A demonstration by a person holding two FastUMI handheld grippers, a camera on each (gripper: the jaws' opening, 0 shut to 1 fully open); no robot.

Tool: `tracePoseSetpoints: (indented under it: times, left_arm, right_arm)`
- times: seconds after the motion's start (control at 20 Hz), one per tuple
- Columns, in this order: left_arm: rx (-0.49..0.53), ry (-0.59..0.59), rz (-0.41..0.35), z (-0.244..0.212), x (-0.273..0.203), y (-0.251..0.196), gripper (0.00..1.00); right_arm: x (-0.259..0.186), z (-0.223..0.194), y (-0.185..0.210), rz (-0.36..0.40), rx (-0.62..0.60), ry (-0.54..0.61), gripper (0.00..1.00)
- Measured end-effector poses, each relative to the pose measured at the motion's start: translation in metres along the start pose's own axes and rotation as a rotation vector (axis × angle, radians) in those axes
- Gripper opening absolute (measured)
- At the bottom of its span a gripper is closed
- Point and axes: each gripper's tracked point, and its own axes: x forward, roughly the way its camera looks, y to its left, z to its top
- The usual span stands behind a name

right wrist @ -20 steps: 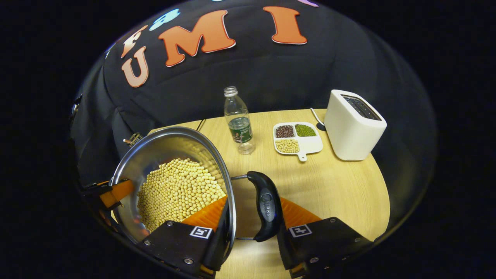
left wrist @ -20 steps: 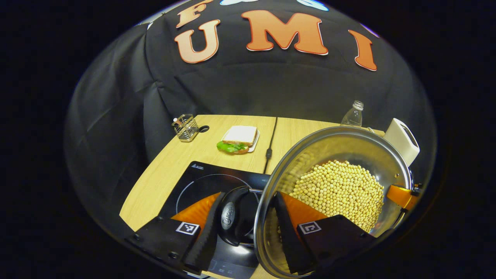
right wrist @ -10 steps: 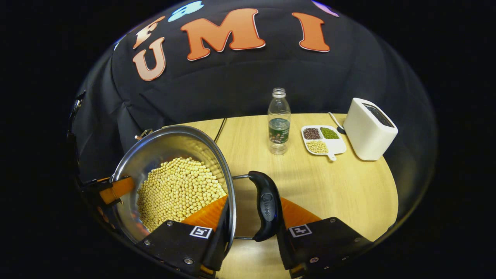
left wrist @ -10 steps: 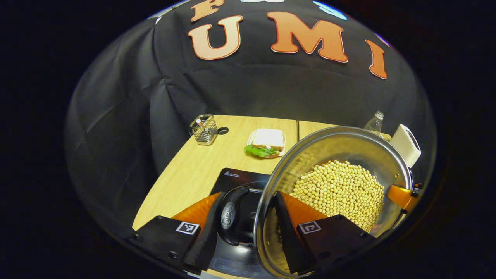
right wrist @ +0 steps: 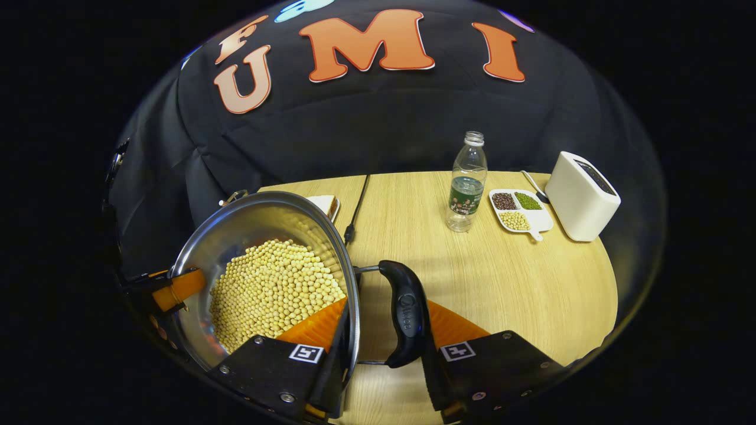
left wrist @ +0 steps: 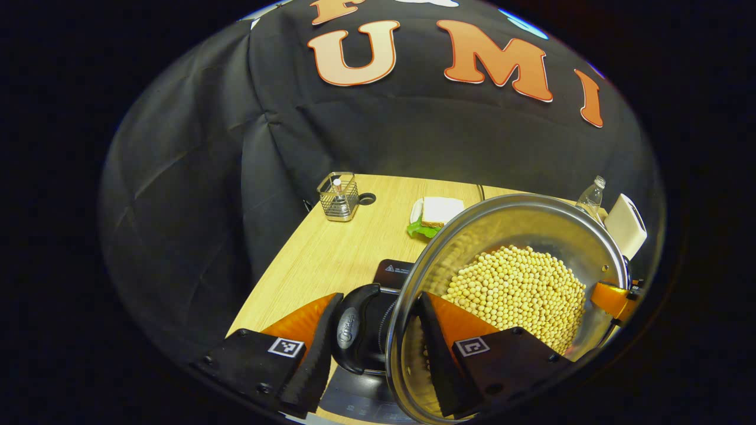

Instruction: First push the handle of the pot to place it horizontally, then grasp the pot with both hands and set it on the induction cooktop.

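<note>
Left gripper straddled the pot's rim, one finger outside its black side handle, the other inside among the soybeans. Right gripper gripped the opposite handle and rim likewise. Induction cooktop lay beneath, at the pot's 9 o'clock; the sandwich toward 11 o'clock.

both tools: black plates, silver screws, square coded markers, ridged inner faces.
</note>
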Motion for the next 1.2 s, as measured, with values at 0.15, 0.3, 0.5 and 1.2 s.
tracePoseSetpoints:
  times: [0.15,0.3,0.5,1.2]
  left_arm:
    - [-0.012,-0.01,0.001,-0.001,-0.002,0.002,0.78]
    - [-0.017,-0.019,0.005,0.0,-0.003,0.001,0.77]
    - [-0.029,-0.015,-0.003,-0.002,-0.001,-0.001,0.78]
    - [0.017,0.073,-0.049,0.007,0.022,-0.005,0.78]
  right_arm:
    - [0.002,0.002,0.018,0.005,0.001,-0.009,0.58]
    - [-0.001,0.002,0.041,0.009,-0.002,-0.012,0.57]
    - [0.005,-0.001,0.052,0.004,-0.01,-0.009,0.57]
    - [0.036,-0.028,0.052,-0.067,0.01,0.084,0.58]
